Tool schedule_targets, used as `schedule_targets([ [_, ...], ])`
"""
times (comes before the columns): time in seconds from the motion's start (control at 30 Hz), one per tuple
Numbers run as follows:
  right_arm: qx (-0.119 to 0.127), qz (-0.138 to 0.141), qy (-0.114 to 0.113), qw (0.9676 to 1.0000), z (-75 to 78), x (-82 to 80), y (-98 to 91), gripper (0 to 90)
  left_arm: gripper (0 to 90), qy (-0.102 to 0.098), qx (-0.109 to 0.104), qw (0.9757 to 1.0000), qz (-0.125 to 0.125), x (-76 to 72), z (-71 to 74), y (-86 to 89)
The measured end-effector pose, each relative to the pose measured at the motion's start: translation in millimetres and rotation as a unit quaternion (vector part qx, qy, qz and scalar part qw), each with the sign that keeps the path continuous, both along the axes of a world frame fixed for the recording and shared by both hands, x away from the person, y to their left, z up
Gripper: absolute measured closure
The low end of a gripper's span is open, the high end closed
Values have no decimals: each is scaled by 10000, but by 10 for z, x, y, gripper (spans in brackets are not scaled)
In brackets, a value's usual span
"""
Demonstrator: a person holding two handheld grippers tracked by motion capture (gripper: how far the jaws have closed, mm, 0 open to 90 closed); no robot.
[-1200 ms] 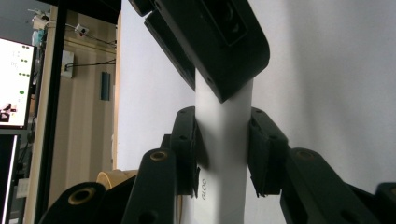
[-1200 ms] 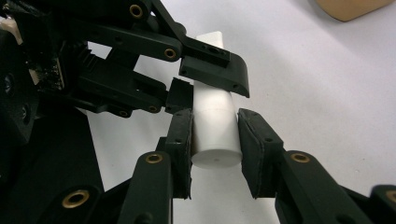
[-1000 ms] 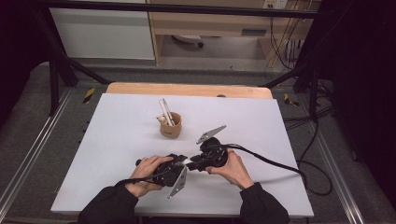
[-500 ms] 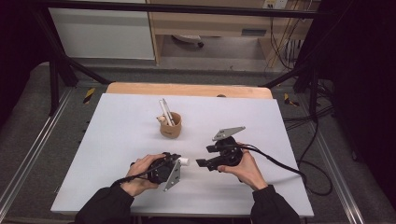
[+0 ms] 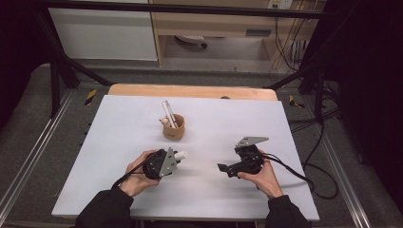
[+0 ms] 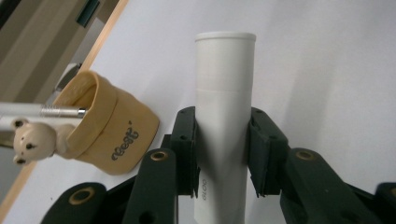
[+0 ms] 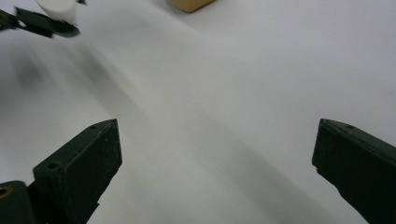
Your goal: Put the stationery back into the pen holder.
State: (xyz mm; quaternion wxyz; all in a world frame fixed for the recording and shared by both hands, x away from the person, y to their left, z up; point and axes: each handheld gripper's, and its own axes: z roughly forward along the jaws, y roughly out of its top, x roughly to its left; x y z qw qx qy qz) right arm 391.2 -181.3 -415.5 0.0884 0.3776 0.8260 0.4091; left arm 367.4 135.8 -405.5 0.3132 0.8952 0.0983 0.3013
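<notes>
White plastic glue-stick tube [image 6: 224, 116] sits clamped in your left gripper [image 5: 161, 163], while your right gripper [image 5: 236, 166] hangs with nothing in it.

The left gripper's black jaws press on both sides of the tube at its lower half; the capped end points past the jaws, and small grey lettering runs along the barrel. In the high view that tube pokes out toward the middle of the pale grey counter [image 5: 119, 123], low over its surface. Just beyond it stands a tan leather-look cup [image 5: 173, 127] with a little white bear figure [image 6: 31, 139] on its rim and a silver-tipped pen [image 5: 168, 112] leaning inside. Your right gripper is well apart from the left, held in your right hand [image 5: 263, 177] near the counter's front, its jaws spread wide over bare counter.
</notes>
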Motion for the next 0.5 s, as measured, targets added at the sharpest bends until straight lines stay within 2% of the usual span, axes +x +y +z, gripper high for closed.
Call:
schedule_targets([
  [0.07, 51, -114, 25, 9999, -47, -2, -71, 14, 662, 101, -158, 9998, 119, 17, 24, 25],
  [0.13, 66, -105, 14, 9999, -94, -16, -147, 6, 662, 204, -327, 9990, 211, 33, 44, 47],
  [0.27, 59, -119, -14, 9999, -173, -40, -281, 7, 662, 443, -623, 9960, 458, 75, 85, 84],
  [0.43, 55, -138, -44, 9999, -226, -76, -401, 6, 662, 675, -1029, 9895, 758, 138, 159, 130],
  [0.5, 66, -132, -32, 9999, -243, -94, -433, 6, 662, 765, -1249, 9853, 878, 170, 194, 149],
])
